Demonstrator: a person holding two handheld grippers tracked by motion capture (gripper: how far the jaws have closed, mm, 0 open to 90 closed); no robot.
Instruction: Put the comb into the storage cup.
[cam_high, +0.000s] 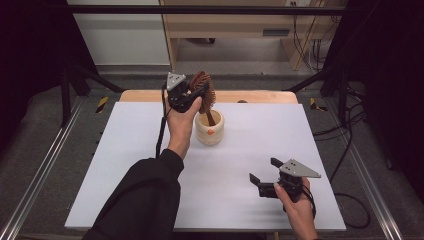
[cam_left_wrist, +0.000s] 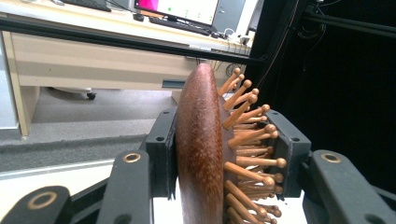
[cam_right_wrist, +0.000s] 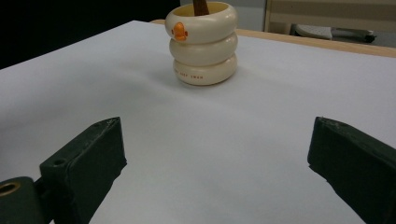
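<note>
Hairbrush (cam_high: 204, 89) stood handle-down in the cup (cam_high: 210, 131), head pinched by the left gripper (cam_high: 192, 95); right gripper (cam_high: 265, 176), spread, lay well apart.

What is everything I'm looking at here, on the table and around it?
Hairbrush: one, dark brown wood with light wooden pins, head clamped between the left gripper's jaws, handle down in the cup.
Cup: one, cream, ringed like stacked doughnuts with a small orange duck mark, on the far middle of the table.
Table: one, white top with a wooden far edge.
Desk: one, pale wood, beyond the table, with a screen and keyboard on it.
Left gripper: one, black, raised above the cup, shut on the brush.
Right gripper: one, black, jaws open and empty, low at the near right of the table.
</note>
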